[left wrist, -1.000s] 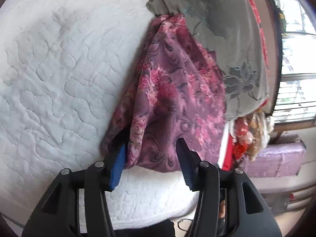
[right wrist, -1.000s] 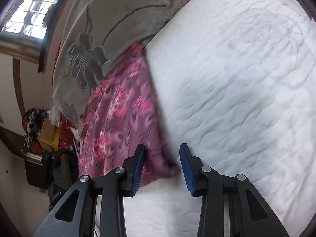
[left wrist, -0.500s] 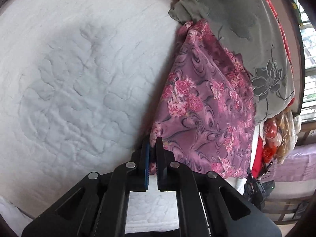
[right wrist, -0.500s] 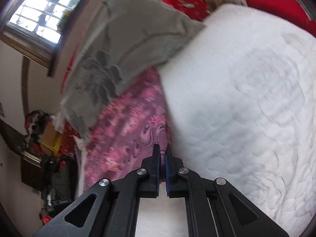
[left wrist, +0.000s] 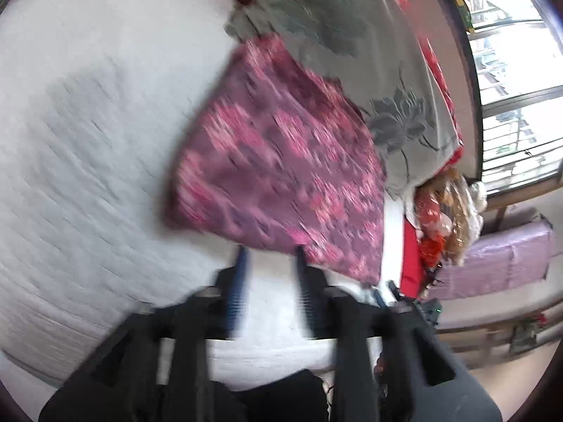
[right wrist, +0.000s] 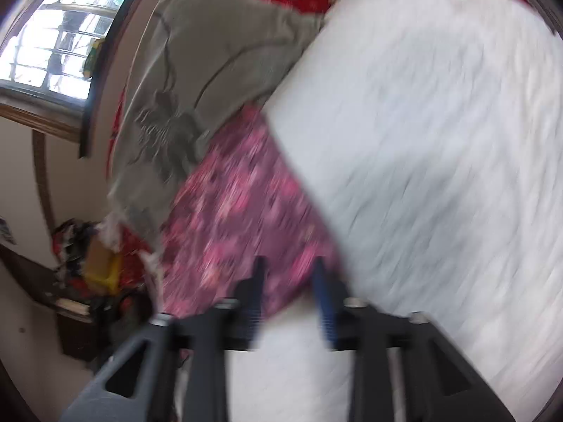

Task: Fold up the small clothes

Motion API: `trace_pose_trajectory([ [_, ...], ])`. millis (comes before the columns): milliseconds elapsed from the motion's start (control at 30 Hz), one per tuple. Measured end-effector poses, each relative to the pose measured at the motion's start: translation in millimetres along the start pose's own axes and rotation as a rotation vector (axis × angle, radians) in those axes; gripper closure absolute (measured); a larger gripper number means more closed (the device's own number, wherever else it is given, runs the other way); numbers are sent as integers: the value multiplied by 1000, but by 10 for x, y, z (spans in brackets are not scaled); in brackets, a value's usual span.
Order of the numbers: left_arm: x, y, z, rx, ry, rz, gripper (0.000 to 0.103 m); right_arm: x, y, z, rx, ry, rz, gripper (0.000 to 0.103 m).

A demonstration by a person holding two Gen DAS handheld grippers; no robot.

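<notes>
Pink floral garment [left wrist: 281, 172] lies folded flat on white quilted bed [left wrist: 88, 140], edge against grey blanket [left wrist: 369, 70]; left gripper [left wrist: 269, 256] and right gripper [right wrist: 288, 267] jaws just reopened, part open, empty, fold released to settle

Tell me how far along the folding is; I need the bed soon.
Done: the pink-and-purple floral garment lies as a flat folded panel on the white quilted mattress. In hand: nothing; the left gripper and right gripper have just opened. Left: perhaps another fold; blur hides detail.
</notes>
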State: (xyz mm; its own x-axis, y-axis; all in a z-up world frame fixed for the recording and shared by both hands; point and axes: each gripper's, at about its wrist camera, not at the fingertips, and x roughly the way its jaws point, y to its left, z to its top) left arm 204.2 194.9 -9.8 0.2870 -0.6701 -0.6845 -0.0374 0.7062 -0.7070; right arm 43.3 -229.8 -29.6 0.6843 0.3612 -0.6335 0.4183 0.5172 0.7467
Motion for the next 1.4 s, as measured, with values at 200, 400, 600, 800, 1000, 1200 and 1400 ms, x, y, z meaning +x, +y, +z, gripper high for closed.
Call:
trace_pose_trajectory([
  [200, 407, 165, 55, -178, 13, 0, 57, 341, 14, -130, 88, 50, 30, 54],
  [400, 503, 194, 315, -238, 9, 41, 100, 454, 71, 48, 182, -20, 90, 98],
  [600, 313, -41, 348, -112, -23, 89, 100, 79, 607, 304, -78, -109, 143, 99],
  [800, 568, 270, 223, -190, 62, 93, 100, 350, 72, 67, -4, -15, -30, 98],
  [1000, 36, 8, 202, 25, 18, 25, 97, 5, -87, 88, -11, -43, -87, 91],
  [1200, 16, -251, 913, 108, -102, 154, 53, 28, 146, 664, -72, -142, -54, 60],
  [1400, 556, 1, 1732, -49, -68, 182, 53, 893, 384, 1261, -66, -132, -99, 58],
])
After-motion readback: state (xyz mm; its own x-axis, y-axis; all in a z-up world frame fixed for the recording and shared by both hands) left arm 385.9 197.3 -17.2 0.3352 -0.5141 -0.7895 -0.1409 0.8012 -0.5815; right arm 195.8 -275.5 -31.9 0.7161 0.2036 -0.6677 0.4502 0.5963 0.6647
